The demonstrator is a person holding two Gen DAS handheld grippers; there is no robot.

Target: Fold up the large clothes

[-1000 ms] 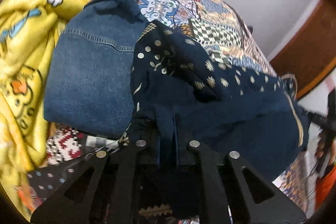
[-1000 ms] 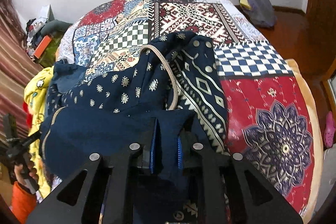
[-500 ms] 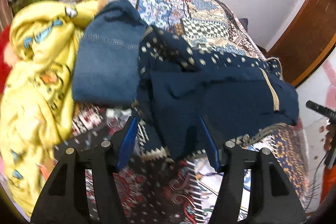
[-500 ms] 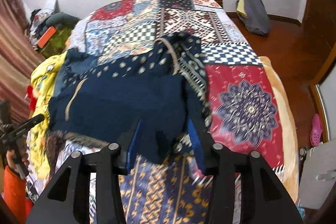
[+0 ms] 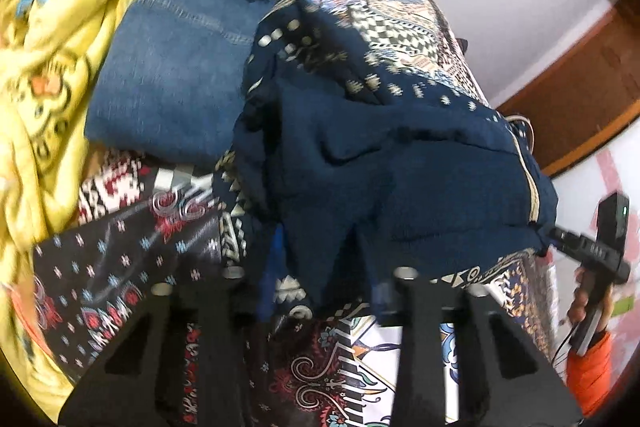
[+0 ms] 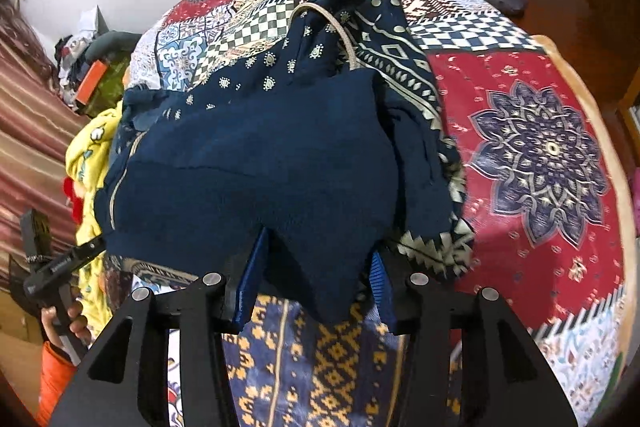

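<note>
Garment [image 6: 256, 163] corner sits loose between my half-open right tongs [image 6: 316, 291]; closing left tongs [image 5: 320, 283] may snag only one layer.

light: soft, even | blur: left view smeared | edges: fisheye-bent

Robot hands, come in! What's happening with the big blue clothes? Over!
Left gripper closing, navy garment edge between jaws. Right gripper open around near corner. Folded jeans beside it, nothing blocking.
</note>
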